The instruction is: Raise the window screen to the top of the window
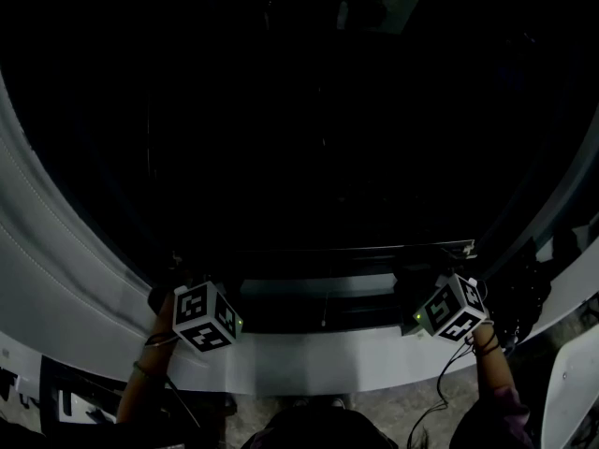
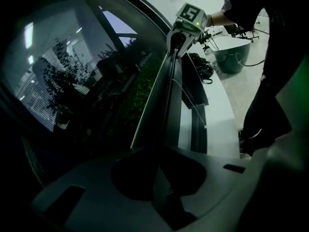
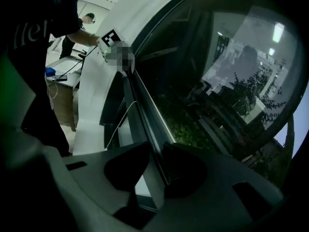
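Nearest, the left gripper and the right gripper each pinch the screen rail, with the jaws closed on its thin edge, one at either end. The rail lies low in the window, just above the white sill. Beyond it is dark glass, and farther still are dim trees.

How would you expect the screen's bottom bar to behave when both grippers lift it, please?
The bottom bar looks like a long straight rail, so it is probably stiff, not floppy. With the left gripper and right gripper clamped near opposite ends, it should rise level, though uneven lifting might jam it. Its smooth finish may prove slippery.
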